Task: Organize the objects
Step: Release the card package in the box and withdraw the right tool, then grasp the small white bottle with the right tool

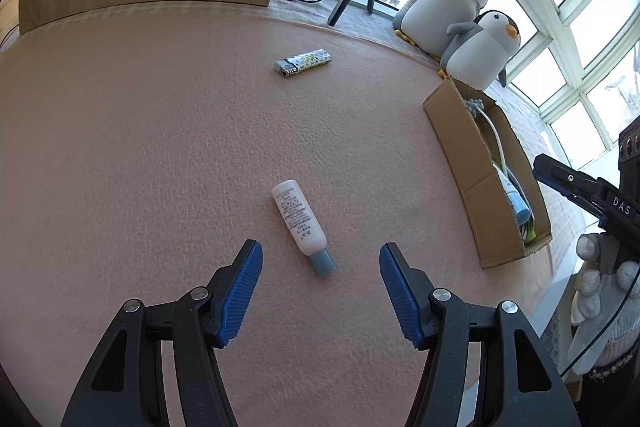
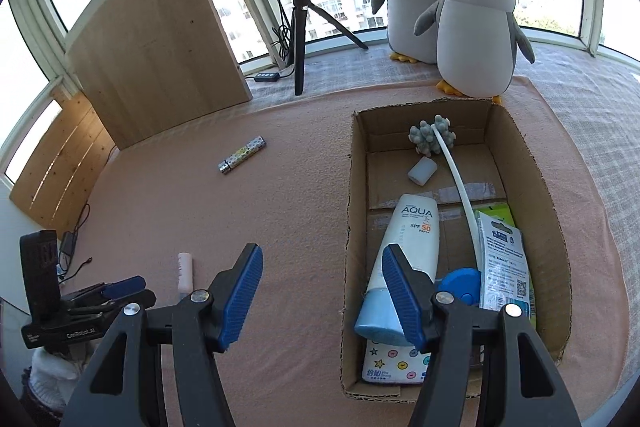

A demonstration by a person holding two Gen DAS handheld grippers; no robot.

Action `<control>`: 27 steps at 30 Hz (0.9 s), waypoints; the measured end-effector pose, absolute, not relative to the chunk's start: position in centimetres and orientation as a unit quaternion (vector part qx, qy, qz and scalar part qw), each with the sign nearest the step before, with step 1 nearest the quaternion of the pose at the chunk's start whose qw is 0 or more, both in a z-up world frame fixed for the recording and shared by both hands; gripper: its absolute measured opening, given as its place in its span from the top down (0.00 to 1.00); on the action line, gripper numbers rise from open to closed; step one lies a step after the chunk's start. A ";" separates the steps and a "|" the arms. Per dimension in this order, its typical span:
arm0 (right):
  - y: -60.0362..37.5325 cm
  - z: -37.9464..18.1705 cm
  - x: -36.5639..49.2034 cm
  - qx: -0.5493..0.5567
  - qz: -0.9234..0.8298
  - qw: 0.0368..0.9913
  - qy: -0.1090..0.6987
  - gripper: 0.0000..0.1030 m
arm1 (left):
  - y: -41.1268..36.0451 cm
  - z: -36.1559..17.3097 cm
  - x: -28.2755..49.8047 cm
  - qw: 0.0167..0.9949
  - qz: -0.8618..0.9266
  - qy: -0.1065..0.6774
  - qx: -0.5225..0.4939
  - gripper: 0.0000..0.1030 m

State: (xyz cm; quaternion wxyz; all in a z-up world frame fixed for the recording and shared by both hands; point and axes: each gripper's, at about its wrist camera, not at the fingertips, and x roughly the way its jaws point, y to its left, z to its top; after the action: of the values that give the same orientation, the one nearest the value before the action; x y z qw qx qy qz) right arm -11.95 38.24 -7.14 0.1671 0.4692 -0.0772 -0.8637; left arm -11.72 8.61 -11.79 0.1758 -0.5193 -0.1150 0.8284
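Blue ribbed pads face each other across a wide gap on the left gripper point(image 1: 321, 259), spread and holding nothing, and just ahead of them, nearly centred in that gap, the small white bottle point(image 1: 299, 221) lies flat on the pink felt mat point(image 1: 160, 147) with its grey-blue cap point(image 1: 323, 262) pointing back toward the fingers. It looks like light, stiff plastic, smooth and round, so it may roll or squirt sideways if pinched near an end; the safer hold seems to be across the middle of the printed body, jaws square to its long axis, which sits slightly skewed to the fingers now. The right gripper point(image 2: 322, 263) is spread too and empty, hanging over the near left wall of the cardboard box point(image 2: 352, 227), where a sunscreen tube point(image 2: 404, 251), a blue round case point(image 2: 460, 285), a packet point(image 2: 502, 259), a tissue pack point(image 2: 390, 363), a small white block point(image 2: 422, 171) and a long-handled brush point(image 2: 432, 135) already lie. Further out, well apart from the bottle, a patterned lighter point(image 1: 303, 62) rests on the mat, likewise small and hard, and beyond it two plush penguins point(image 2: 472, 31) stand by the window
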 end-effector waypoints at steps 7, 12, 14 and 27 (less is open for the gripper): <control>33.1 -8.9 -11.7 0.493 -0.839 0.219 -0.065 0.43 | 8.9 -12.9 -12.0 0.178 0.824 -0.104 -0.527 0.38; 30.0 -10.6 -12.4 0.518 -0.815 0.251 -0.065 0.43 | 9.2 -13.6 -12.4 0.184 0.820 -0.101 -0.532 0.38; 29.0 -11.5 -12.9 0.531 -0.802 0.263 -0.073 0.43 | 9.3 -14.0 -12.7 0.187 0.818 -0.101 -0.535 0.38; 23.4 -15.5 -16.0 0.598 -0.727 0.326 -0.085 0.65 | 9.2 -16.1 -14.4 0.201 0.806 -0.110 -0.545 0.52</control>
State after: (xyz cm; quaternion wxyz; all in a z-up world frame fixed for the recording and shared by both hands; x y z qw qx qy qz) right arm -16.04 23.44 -15.54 0.3257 0.5985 -0.0846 -0.7270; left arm -14.39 9.16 -16.15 0.2013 -0.5453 -0.1099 0.8063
